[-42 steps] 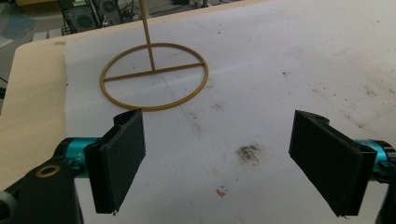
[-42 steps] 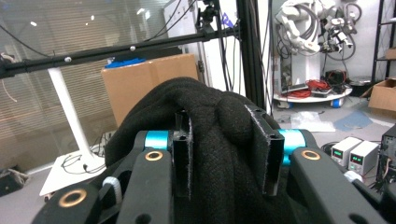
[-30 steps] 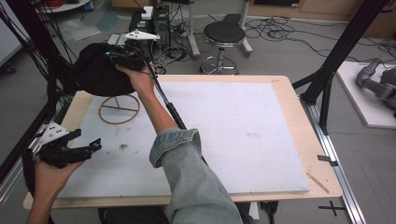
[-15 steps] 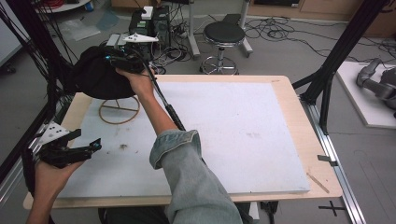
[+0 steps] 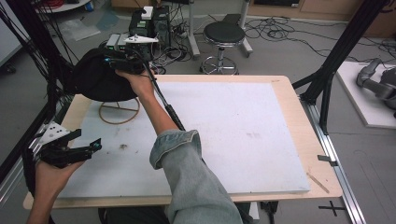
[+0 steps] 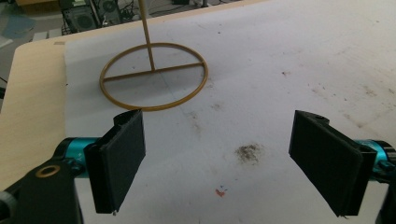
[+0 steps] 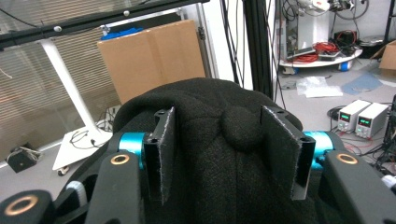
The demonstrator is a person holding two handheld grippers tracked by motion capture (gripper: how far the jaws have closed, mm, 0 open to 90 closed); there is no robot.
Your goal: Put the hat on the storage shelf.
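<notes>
A black knitted hat (image 5: 100,79) sits on top of a gold wire stand whose ring base (image 5: 119,112) rests on the table's far left. My right gripper (image 5: 116,63) is at the hat's crown. In the right gripper view its jaws have just been opening and stand apart on either side of the hat (image 7: 210,102) and its top button, my right gripper (image 7: 219,149) not pressing on it. My left gripper (image 5: 86,142) hovers open over the near left of the mat. The left gripper view has my left gripper (image 6: 217,158) wide, with the ring base (image 6: 154,108) beyond it.
A white mat (image 5: 233,121) covers most of the wooden table (image 5: 289,93), with a dark smudge (image 6: 247,151) near the left gripper. Black frame posts (image 5: 336,60) stand at the table's sides. A stool (image 5: 224,35) and electronics boxes (image 5: 149,21) lie beyond the far edge.
The hat sits slightly lower over the stand's ring than a second ago. Both hands have kept their places.
</notes>
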